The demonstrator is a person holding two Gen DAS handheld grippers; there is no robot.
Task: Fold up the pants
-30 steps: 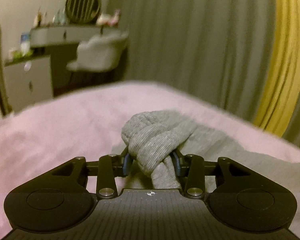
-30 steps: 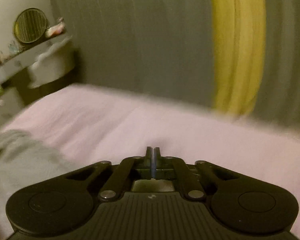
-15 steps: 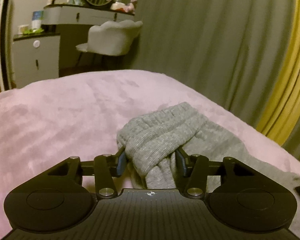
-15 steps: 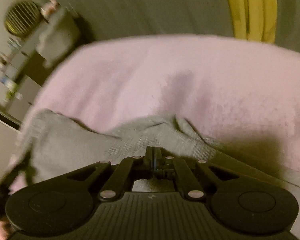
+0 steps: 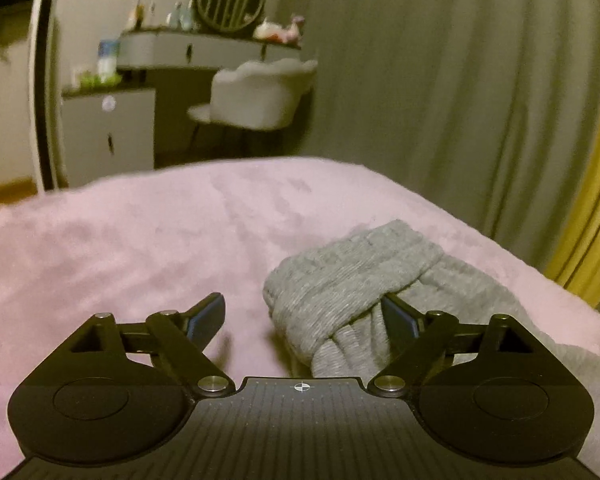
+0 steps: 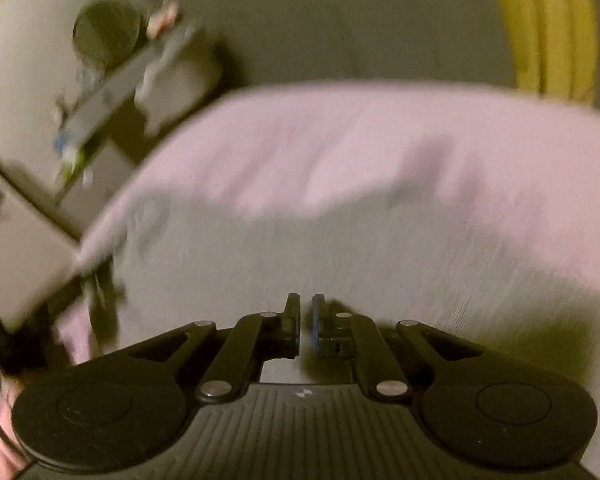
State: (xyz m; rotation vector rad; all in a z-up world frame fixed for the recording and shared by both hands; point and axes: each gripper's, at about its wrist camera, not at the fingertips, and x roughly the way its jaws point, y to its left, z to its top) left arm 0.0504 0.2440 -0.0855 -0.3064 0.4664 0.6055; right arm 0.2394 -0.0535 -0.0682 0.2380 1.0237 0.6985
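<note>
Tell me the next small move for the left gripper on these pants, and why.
Probably draw the left gripper straight back off the pants. Its jaws stand wide open, the bunched grey cuff no longer pinched and resting on the pink blanket, though fabric lies against the right-hand finger. The right gripper hovers over the flat grey part with jaws nearly closed on nothing, blurred.

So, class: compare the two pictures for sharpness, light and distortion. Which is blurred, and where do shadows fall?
Left wrist view: fairly sharp, dim warm light, fisheye bends the curtain; open left gripper beside the grey pants. Right wrist view: heavy motion blur over pants and bed; dark shadow by the right gripper, its fingers just apart.
</note>
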